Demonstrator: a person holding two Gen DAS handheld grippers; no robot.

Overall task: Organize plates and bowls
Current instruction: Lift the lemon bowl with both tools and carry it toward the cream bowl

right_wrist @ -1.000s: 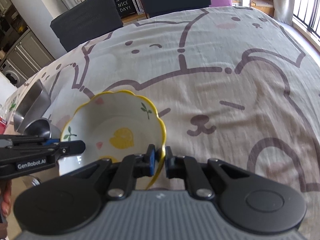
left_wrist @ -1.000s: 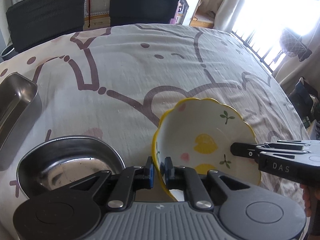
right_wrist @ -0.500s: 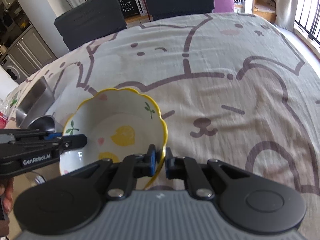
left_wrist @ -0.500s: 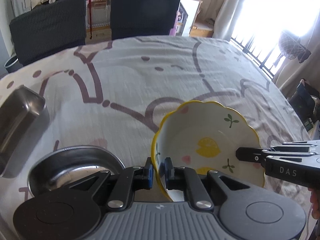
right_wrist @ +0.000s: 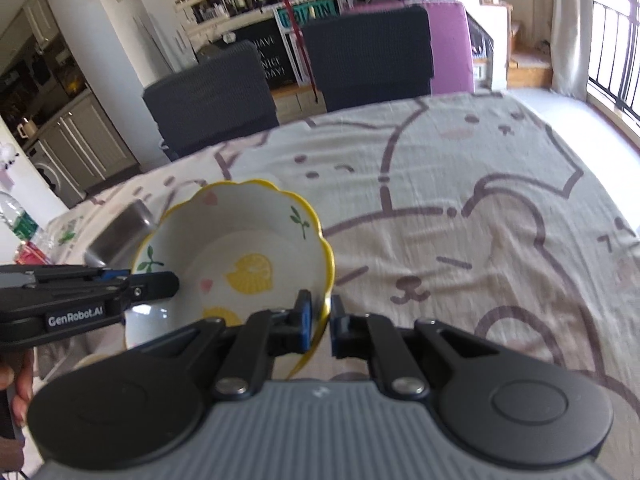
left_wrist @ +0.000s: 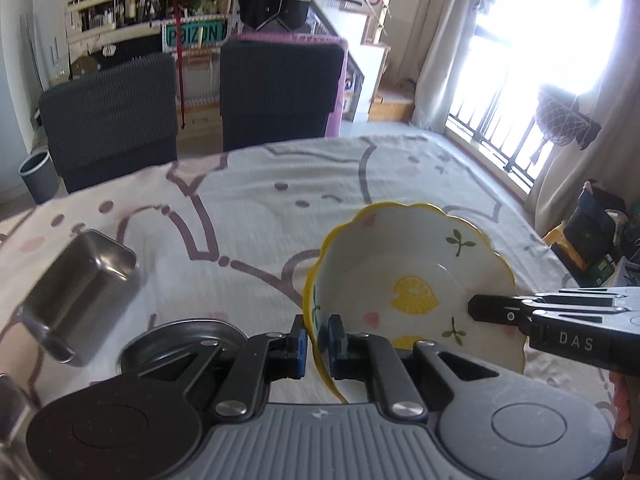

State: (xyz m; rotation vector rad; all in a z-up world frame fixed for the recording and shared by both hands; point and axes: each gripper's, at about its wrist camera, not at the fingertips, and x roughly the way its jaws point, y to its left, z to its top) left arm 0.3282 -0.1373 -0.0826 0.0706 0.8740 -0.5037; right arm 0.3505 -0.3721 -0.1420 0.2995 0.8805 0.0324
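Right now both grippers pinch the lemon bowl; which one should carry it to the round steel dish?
Left, probably. The left gripper clamps the lemon bowl rim nearest the round steel dish; the right gripper holds the opposite rim, away from it.

White bowl (left_wrist: 416, 280) with yellow scalloped rim, lemons and green sprigs; cream tablecloth (right_wrist: 460, 208) with mauve outlines.

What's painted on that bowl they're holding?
The bowl is white with a yellow scalloped rim, lemon slices, green sprigs and pink hearts; clearest in the left wrist view.
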